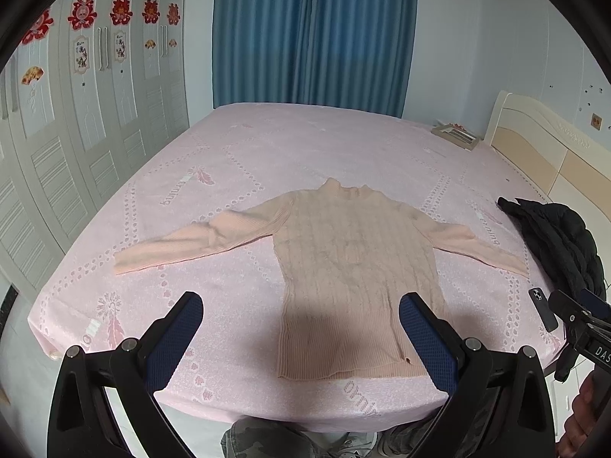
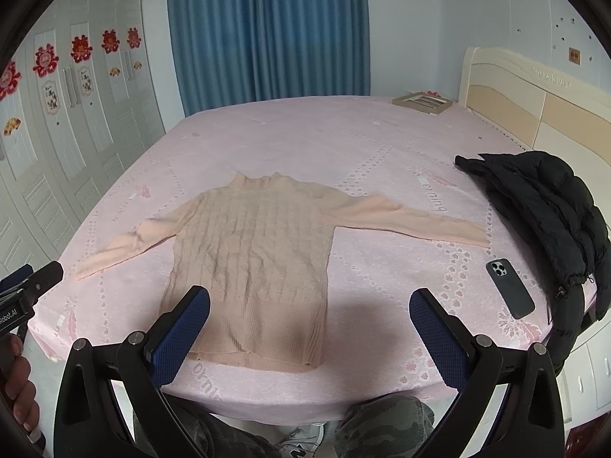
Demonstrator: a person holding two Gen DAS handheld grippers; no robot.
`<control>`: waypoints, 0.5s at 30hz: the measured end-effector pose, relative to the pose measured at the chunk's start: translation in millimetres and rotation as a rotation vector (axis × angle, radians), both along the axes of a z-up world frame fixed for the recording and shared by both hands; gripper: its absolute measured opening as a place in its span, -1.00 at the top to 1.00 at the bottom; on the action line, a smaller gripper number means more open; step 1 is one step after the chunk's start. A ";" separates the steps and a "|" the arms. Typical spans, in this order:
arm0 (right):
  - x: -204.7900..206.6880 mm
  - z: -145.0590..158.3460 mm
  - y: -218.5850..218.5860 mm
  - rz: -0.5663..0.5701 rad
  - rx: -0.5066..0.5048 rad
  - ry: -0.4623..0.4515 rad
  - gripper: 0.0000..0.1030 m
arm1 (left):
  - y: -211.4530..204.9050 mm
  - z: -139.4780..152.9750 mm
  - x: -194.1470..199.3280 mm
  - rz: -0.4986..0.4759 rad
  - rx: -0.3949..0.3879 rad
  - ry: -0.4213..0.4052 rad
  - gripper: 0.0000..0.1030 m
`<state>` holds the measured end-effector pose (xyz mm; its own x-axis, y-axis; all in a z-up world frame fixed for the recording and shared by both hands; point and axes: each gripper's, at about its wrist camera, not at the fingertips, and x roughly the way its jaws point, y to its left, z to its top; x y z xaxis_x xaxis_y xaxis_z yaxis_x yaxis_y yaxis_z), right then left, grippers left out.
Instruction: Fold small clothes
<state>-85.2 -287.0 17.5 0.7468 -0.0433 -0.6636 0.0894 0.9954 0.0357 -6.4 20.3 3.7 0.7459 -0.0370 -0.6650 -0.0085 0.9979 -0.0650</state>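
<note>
Left wrist view: the left gripper (image 1: pixel 301 334) hangs open over the hem of the pink sweater (image 1: pixel 355 274), which lies flat on the bed (image 1: pixel 267 145), sleeves spread crosswise. The right gripper (image 2: pixel 309 328), also open, hovers nearer the right sleeve (image 2: pixel 412 219).

Both wrist views are evenly and softly lit by diffuse daylight; the closed blue curtain (image 1: pixel 315 34) glows slightly where light filters through. No glare or blown highlights appear. A broad, soft-edged shadow falls across the near part of the pink bedsheet (image 2: pixel 382 145) and the hem of the peach sweater (image 1: pixel 355 267), cast from the camera side. Fisheye distortion is strong: the wardrobe doors (image 1: pixel 57 145) and the headboard (image 2: pixel 534 95) bow outward, and a dark circular vignette cuts every corner. Focus is adequate at centre; detail softens toward the rim. The black jacket (image 2: pixel 542 198) shows little internal detail. Colours look slightly muted and cool.
</note>
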 end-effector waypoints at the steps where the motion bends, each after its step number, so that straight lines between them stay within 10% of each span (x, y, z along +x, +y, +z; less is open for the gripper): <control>1: 0.0 0.3 0.6 0.000 0.001 0.000 -0.99 | 0.1 0.5 0.2 0.000 -0.002 -0.002 -1.00; 15: -0.4 2.6 2.6 0.007 -0.001 -0.004 -0.99 | 4.2 0.4 -4.0 -0.001 -0.009 -0.010 -1.00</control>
